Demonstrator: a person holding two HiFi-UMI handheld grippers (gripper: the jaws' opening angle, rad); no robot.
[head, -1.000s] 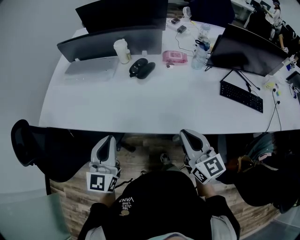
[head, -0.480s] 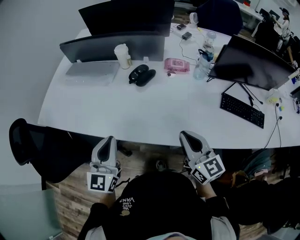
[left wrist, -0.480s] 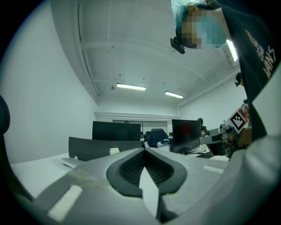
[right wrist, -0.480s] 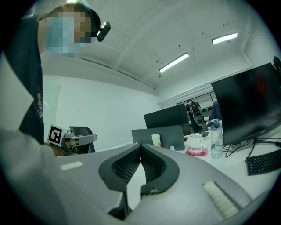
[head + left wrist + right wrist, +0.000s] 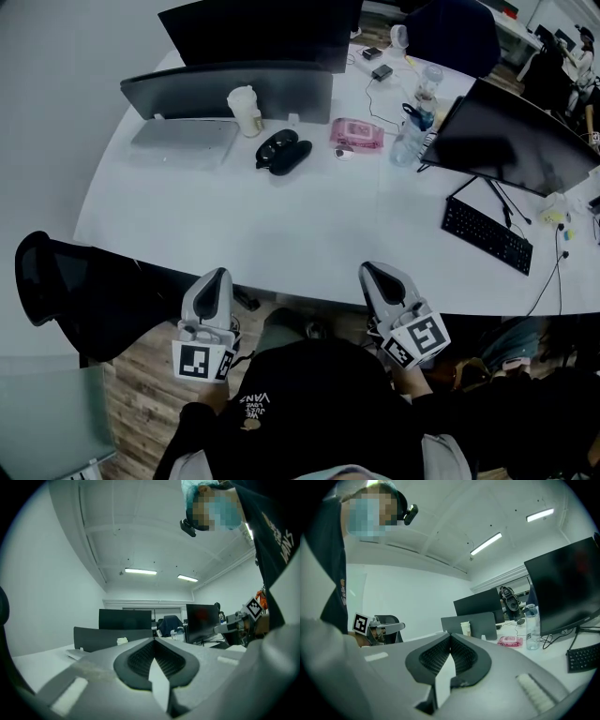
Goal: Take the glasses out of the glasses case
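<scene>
Hovering: left hand-held gripper point(image 5: 217, 275), right hand-held gripper point(image 5: 367, 270), both pressed together; one glasses case point(image 5: 282, 151)

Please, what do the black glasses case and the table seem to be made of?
The glasses case: probably hard plastic or leatherette, black with a faint sheen; too small to settle. The table: likely white laminate, smooth, even and matte.

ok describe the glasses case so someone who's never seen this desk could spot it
Start at the big white table and look to its far side, in front of the grey panel. Between the white cup and the pink pack lies the glasses case: the only black, rounded thing there.
</scene>
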